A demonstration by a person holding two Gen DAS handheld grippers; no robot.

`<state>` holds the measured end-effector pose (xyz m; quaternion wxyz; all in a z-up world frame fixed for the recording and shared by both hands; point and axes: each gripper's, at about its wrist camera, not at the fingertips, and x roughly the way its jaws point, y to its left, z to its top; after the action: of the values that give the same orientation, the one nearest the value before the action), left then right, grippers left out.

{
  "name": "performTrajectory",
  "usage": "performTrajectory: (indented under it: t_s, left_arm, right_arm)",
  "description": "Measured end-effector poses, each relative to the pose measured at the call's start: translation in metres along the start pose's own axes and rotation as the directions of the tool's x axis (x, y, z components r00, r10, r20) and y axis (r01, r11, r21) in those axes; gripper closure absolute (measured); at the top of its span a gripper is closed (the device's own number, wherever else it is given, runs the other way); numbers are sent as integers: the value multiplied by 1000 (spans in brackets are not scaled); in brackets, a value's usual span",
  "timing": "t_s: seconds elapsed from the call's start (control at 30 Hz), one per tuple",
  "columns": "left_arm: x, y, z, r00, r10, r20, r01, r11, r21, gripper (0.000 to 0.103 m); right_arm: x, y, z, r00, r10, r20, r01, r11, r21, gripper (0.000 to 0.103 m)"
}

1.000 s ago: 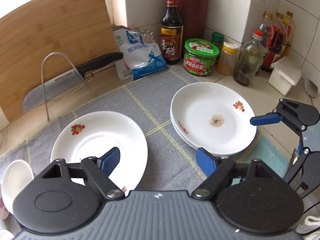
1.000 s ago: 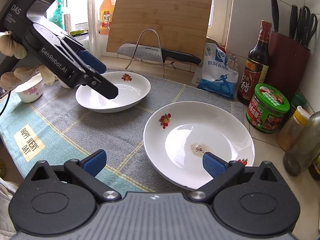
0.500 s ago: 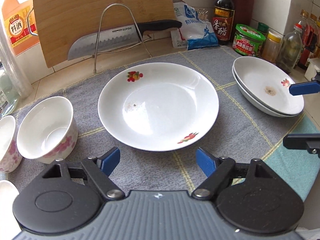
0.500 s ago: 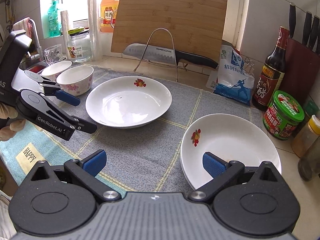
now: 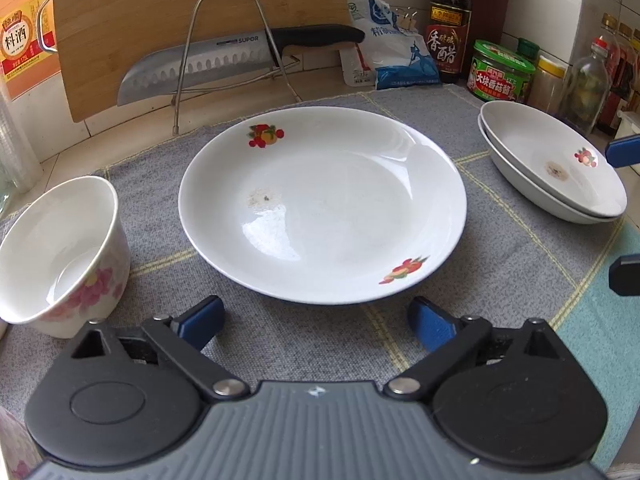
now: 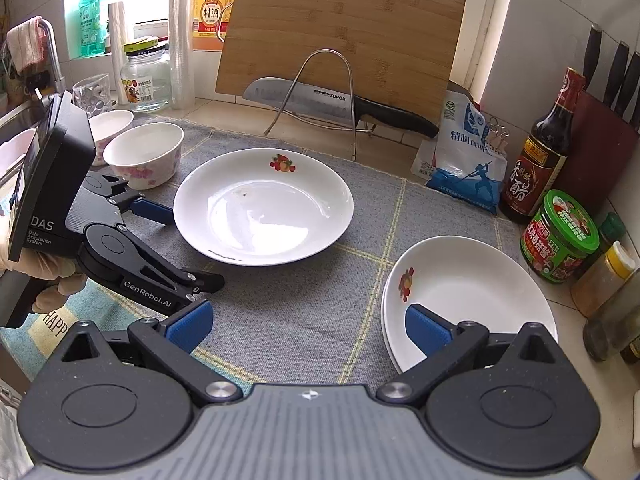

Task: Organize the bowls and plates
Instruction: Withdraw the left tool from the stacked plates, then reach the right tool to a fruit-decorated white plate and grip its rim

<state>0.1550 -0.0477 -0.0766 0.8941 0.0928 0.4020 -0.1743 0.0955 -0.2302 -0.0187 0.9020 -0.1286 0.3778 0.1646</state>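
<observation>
We see the left hand-held gripper opening, nothing between its jaws, now low before the single white fruit-printed ceramic plate on the grey cloth; right hand-held gripper apart, empty, beside the two stacked plates; next stacking seems imminent.

A home kitchen. A tiled bench by a window carries a bamboo cutting board leaning upright, a steel cleaver with a black handle on a wire rack, a dark vinegar bottle, a green-lidded sauce jar, a blue-and-white salt bag and a dark red knife block. A green dish-soap bottle stands on the sill.
</observation>
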Motion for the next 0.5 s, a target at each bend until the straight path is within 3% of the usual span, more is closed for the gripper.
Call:
performTrajectory:
  t_s: [0.5]
  left_arm:
    - [9,0,5,999,28,34,-26,999,-41,0]
  right_arm:
    - [72,-45,57,987,160,-15,-161,976,-145,0]
